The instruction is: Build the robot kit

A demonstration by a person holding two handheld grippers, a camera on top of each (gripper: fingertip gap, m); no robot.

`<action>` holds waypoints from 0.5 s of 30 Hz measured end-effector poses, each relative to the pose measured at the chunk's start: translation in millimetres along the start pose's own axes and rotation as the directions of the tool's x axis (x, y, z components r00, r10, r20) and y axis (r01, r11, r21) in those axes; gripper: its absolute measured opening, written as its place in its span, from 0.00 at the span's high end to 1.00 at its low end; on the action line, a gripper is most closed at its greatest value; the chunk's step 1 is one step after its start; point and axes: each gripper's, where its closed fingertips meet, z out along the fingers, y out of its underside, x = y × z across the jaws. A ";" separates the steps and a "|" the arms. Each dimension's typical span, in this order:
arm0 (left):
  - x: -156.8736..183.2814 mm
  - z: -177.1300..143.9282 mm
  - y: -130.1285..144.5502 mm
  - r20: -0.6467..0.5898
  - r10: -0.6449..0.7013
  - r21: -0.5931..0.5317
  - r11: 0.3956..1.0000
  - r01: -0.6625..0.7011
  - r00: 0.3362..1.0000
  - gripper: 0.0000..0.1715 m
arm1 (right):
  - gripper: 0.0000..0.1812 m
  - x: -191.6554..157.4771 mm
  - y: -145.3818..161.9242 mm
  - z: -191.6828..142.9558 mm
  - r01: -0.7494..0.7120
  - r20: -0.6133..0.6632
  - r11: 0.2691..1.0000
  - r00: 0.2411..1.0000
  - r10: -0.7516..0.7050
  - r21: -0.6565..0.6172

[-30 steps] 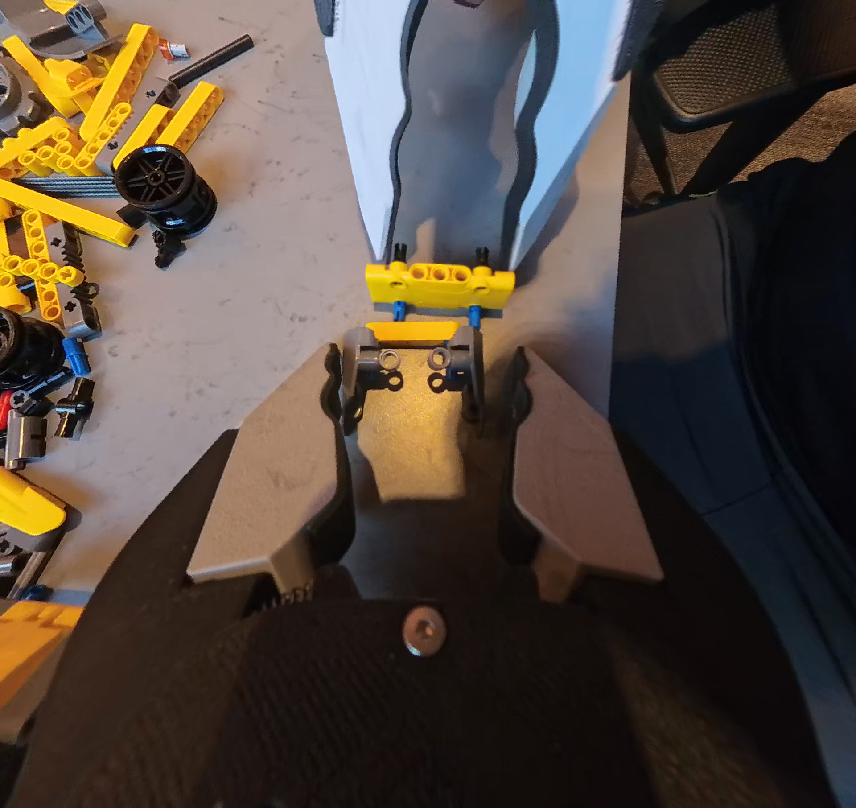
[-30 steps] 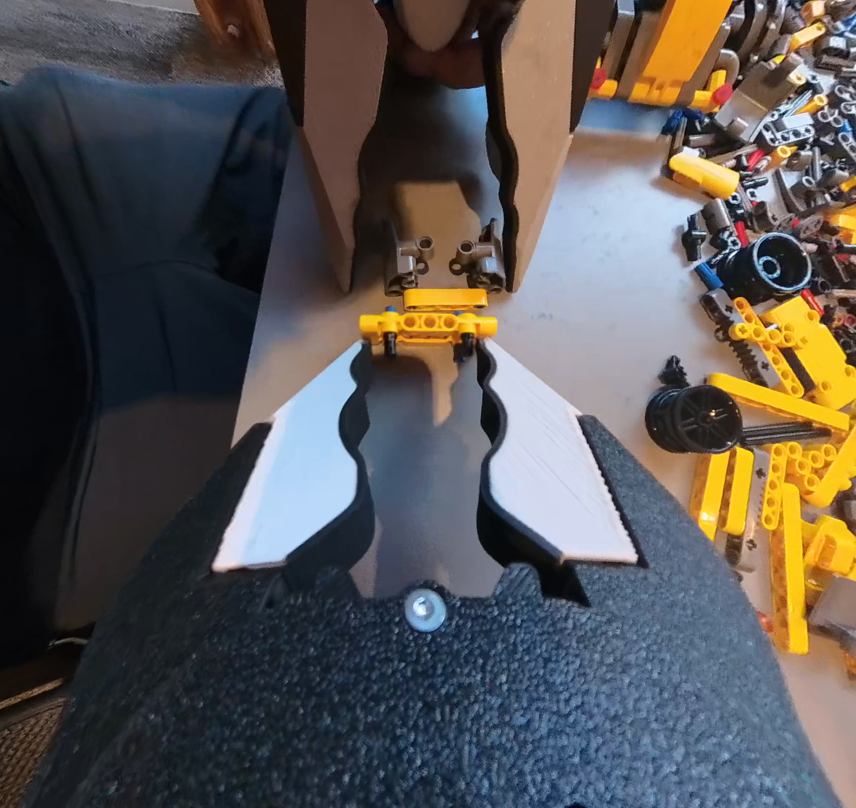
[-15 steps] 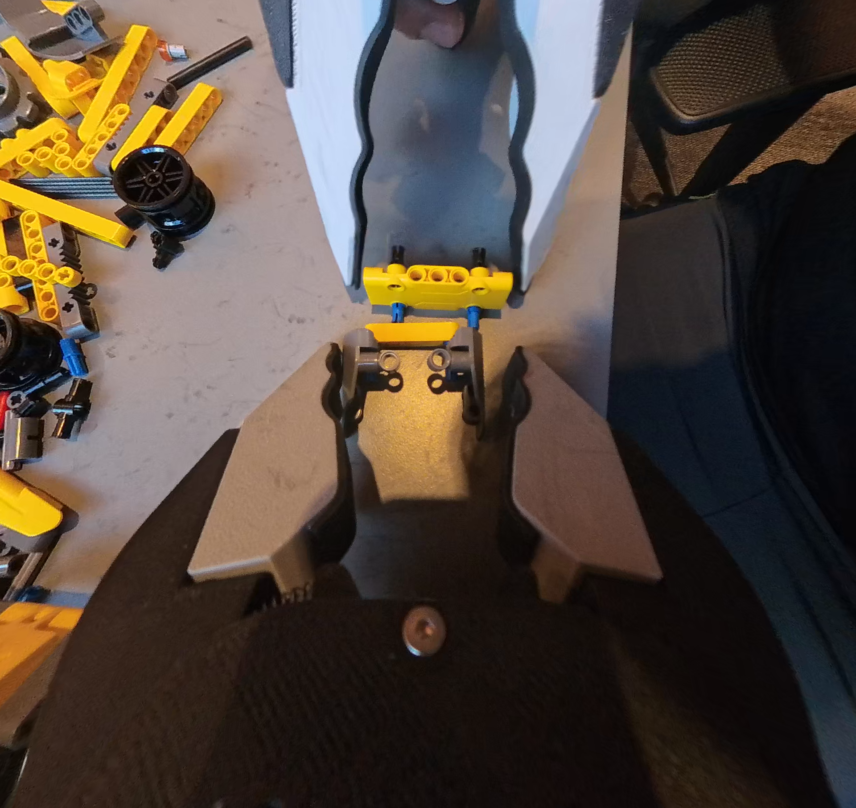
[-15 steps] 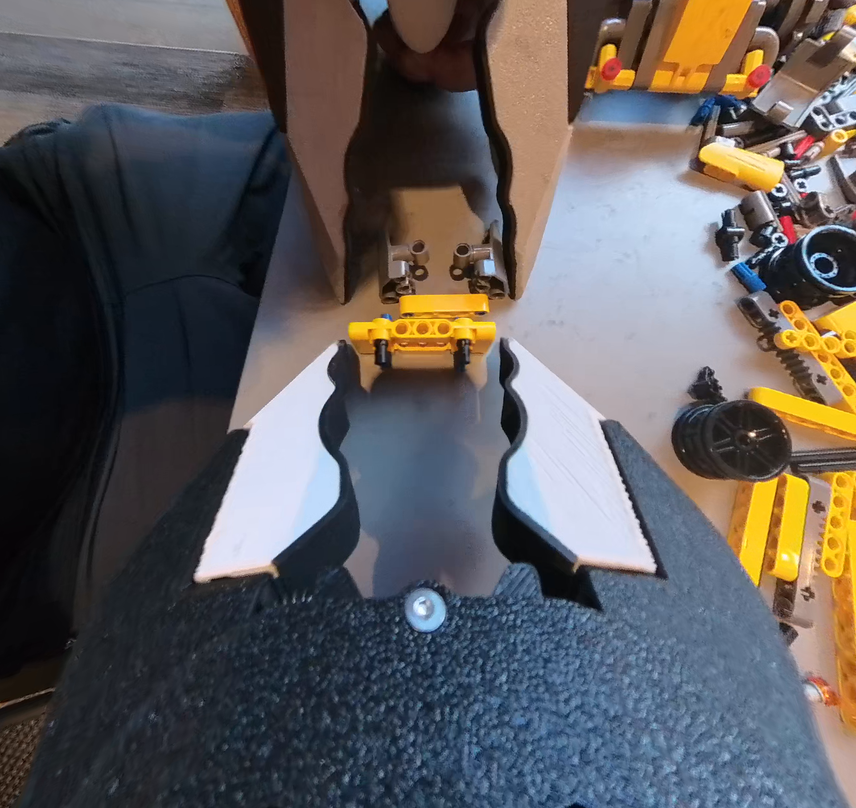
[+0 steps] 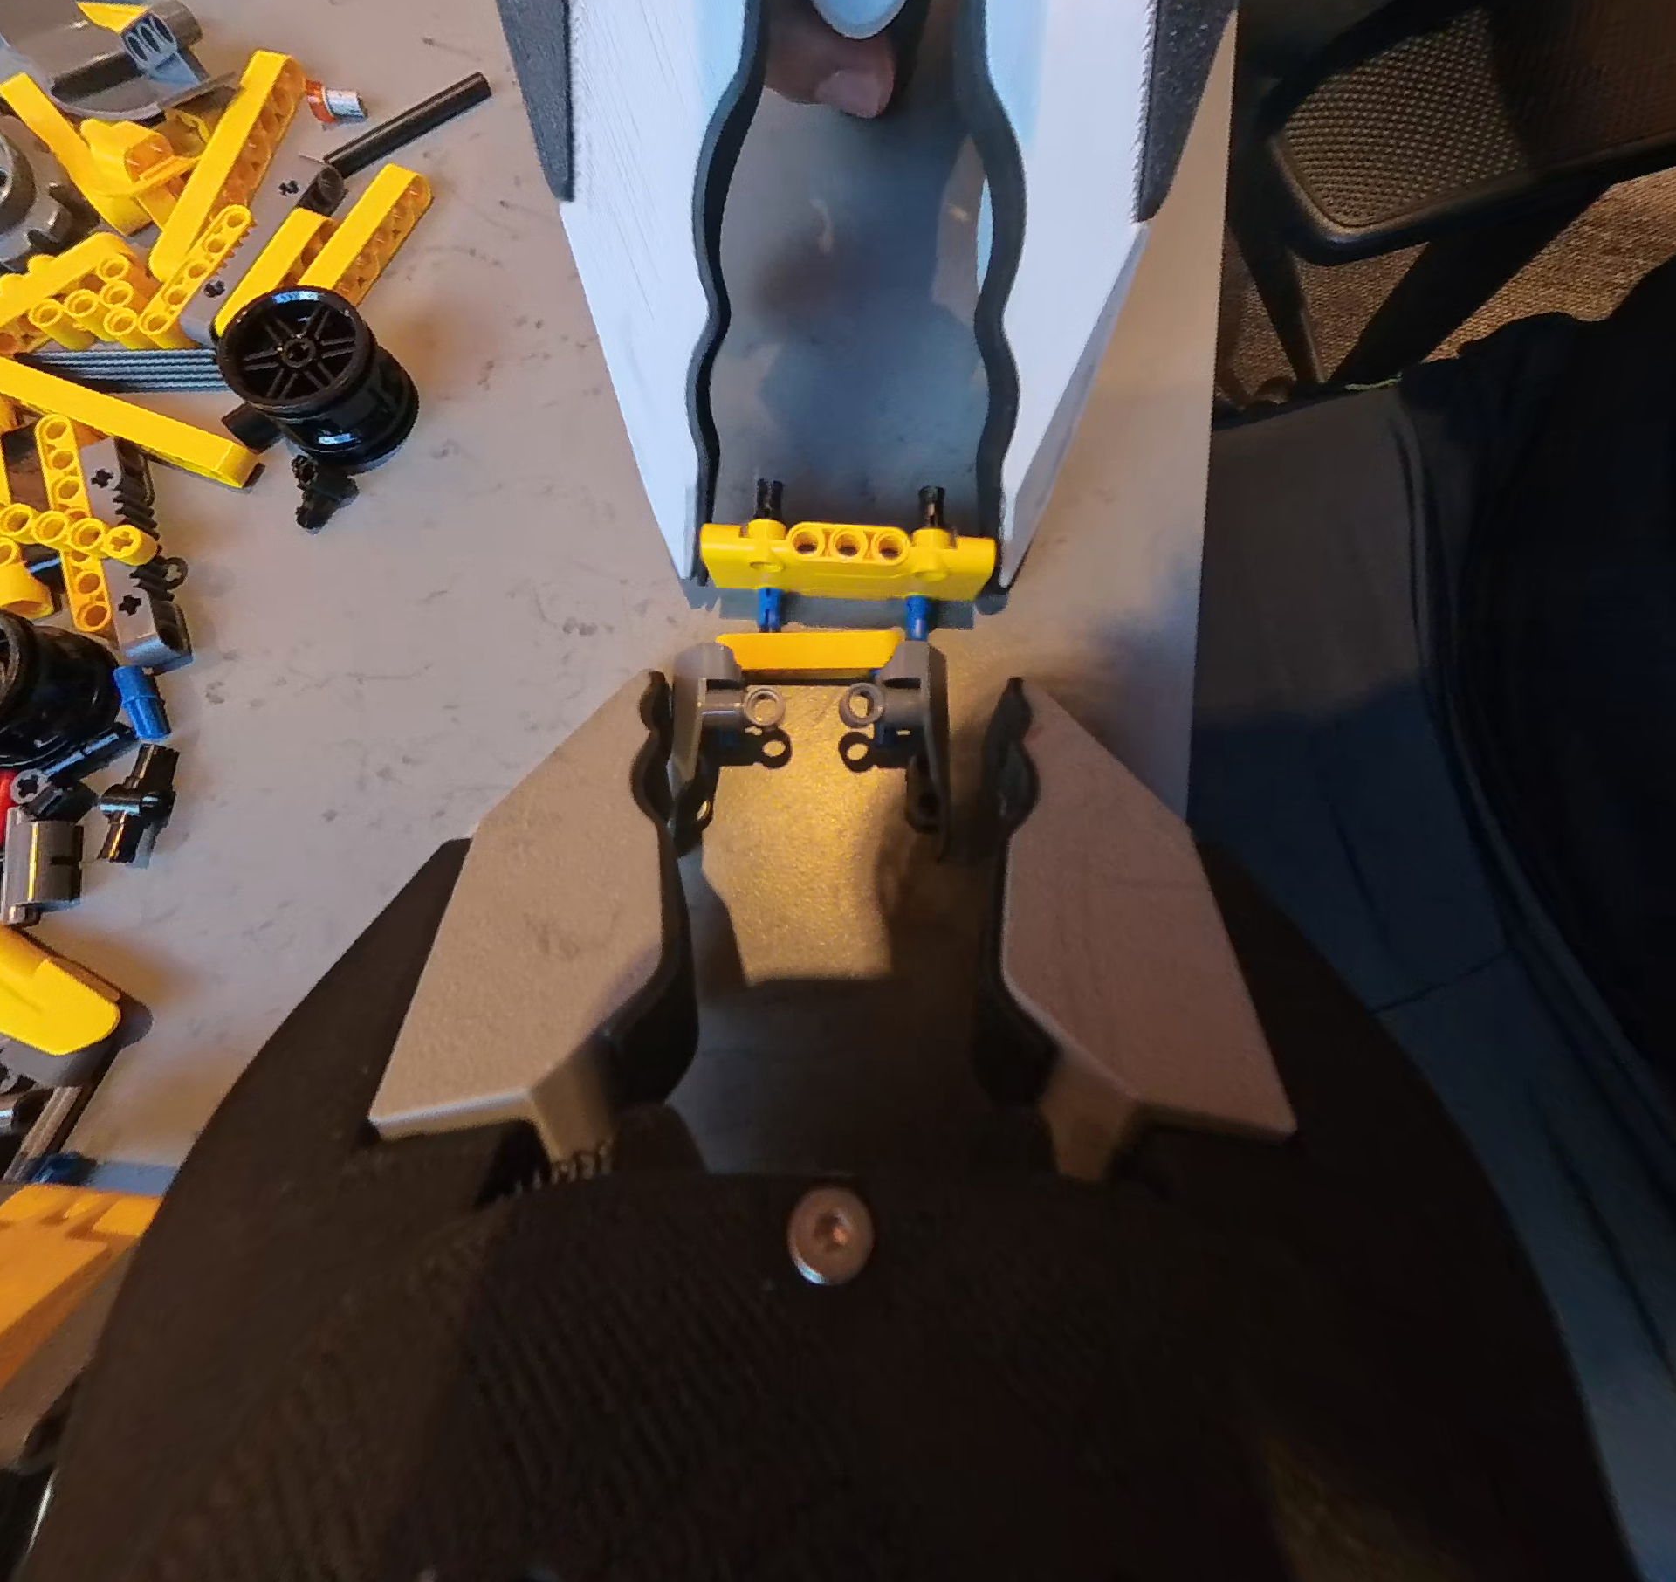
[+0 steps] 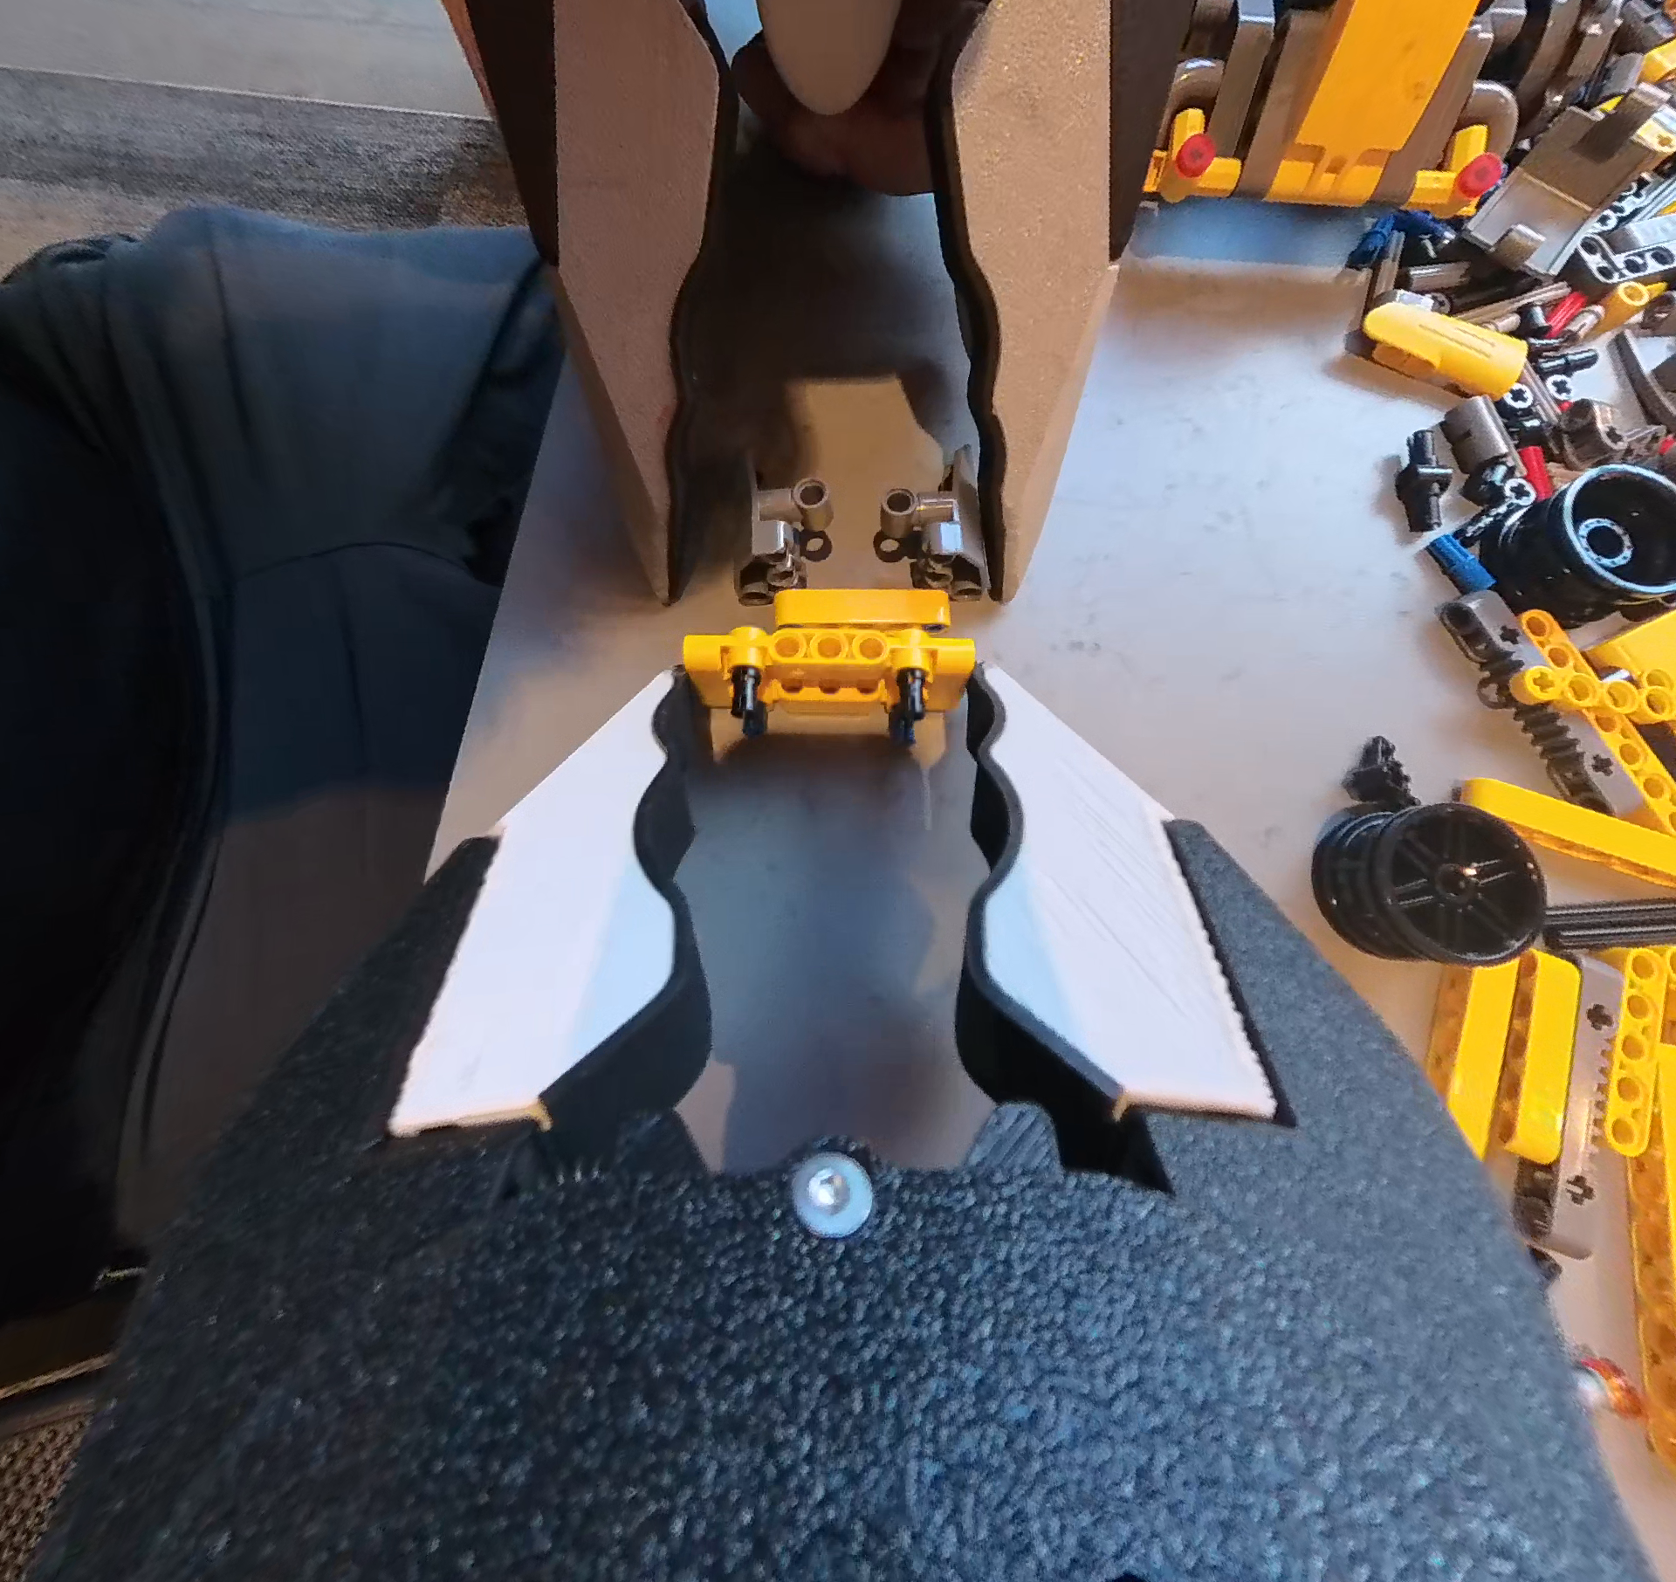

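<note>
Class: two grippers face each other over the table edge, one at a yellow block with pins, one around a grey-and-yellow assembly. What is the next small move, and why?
Probably ease the right gripper forward a little: its yellow pinned block sits squarely opposite the grey-and-yellow assembly in the left gripper, blue pins pointing at it across a narrow gap.

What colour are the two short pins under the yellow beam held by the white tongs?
Blue pins, seen best in the left wrist view.

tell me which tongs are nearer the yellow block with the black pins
Right. The right tongs flank the yellow block at their fingertips; the left tongs sit just past it, around the grey and yellow piece.
</note>
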 end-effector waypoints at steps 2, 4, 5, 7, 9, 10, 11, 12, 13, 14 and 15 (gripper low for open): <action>0.0 -0.1 0.0 0.002 -0.001 0.000 1.000 0.001 1.000 0.59 | 0.67 1.4 -2.7 -2.0 0.009 -0.011 1.000 1.000 -0.009 0.009; -1.4 -0.3 0.1 0.012 -0.005 -0.001 1.000 0.005 1.000 0.57 | 0.67 1.2 -7.1 -4.5 0.014 -0.010 0.999 1.000 -0.014 0.033; -1.1 -0.5 0.4 0.012 -0.005 -0.002 1.000 0.005 1.000 0.57 | 0.67 0.8 -8.3 -5.1 0.014 -0.007 0.999 1.000 -0.014 0.041; -0.7 -1.2 0.8 0.015 -0.004 -0.004 1.000 0.004 1.000 0.57 | 0.67 1.4 -8.2 -4.3 0.016 -0.007 0.999 1.000 -0.016 0.045; -2.3 -2.1 1.5 0.024 -0.007 -0.007 1.000 0.007 1.000 0.57 | 0.67 0.9 -8.1 -2.5 0.025 -0.006 0.999 1.000 -0.024 0.042; -3.0 -2.9 2.2 0.027 -0.009 -0.009 1.000 0.009 1.000 0.57 | 0.67 0.9 -8.8 -1.9 0.032 -0.008 0.999 0.999 -0.032 0.041; -4.2 -4.0 3.2 0.030 -0.009 -0.012 1.000 0.010 1.000 0.58 | 0.67 0.6 -10.0 -1.7 0.039 -0.009 0.998 0.999 -0.039 0.043; -5.5 -5.4 3.9 0.034 -0.010 -0.013 1.000 0.010 0.999 0.58 | 0.67 0.5 -11.4 -1.6 0.042 -0.007 0.998 0.999 -0.041 0.046; -5.8 -6.7 3.8 0.032 -0.010 -0.009 1.000 0.010 0.999 0.59 | 0.67 0.7 -12.4 -1.4 0.042 -0.004 0.998 0.999 -0.042 0.048; -5.0 -7.7 3.5 0.023 -0.011 -0.004 1.000 0.011 1.000 0.61 | 0.67 1.7 -12.8 -1.1 0.041 -0.004 0.998 0.999 -0.041 0.047; -3.3 -7.9 3.7 0.010 -0.009 -0.003 1.000 0.009 1.000 0.63 | 0.67 2.7 -12.4 -0.5 0.041 -0.004 0.998 0.999 -0.040 0.044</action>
